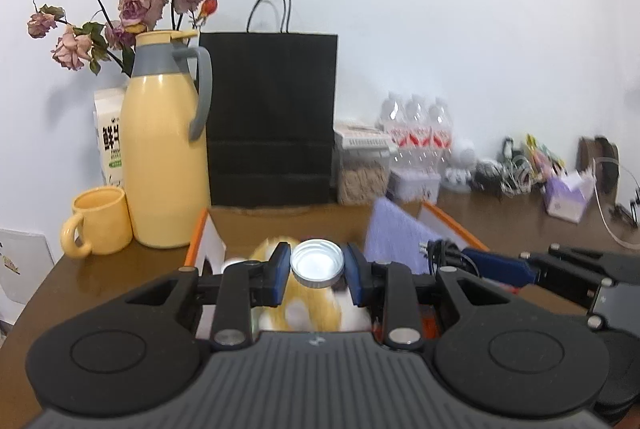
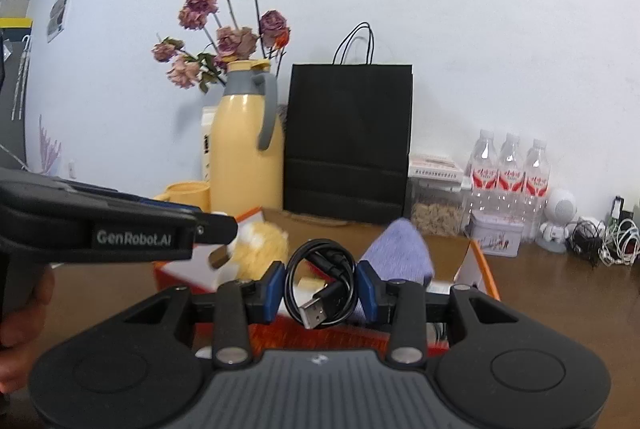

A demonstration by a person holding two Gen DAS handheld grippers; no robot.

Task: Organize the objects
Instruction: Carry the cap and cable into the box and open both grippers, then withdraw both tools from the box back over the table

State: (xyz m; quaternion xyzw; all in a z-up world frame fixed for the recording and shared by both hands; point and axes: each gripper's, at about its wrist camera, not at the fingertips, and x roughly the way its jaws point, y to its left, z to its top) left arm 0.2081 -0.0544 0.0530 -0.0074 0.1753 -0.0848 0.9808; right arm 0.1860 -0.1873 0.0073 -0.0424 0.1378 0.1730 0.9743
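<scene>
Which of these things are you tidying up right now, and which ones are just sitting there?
Being tidied:
- silver jar lid, held in the left gripper
- coiled black USB cable, held in the right gripper
- orange-edged box

Just sitting there:
- yellow thermos jug
- yellow mug
- black paper bag
- water bottles

Left camera: just behind the left claw (image 1: 318,271), looking forward and a bit down over the orange box (image 1: 452,225), close up. Right camera: just behind the right claw (image 2: 322,295), facing the same way. Shared ahead of both claws: yellow jug (image 1: 164,149), black bag (image 1: 272,117), white wall (image 1: 440,9).
</scene>
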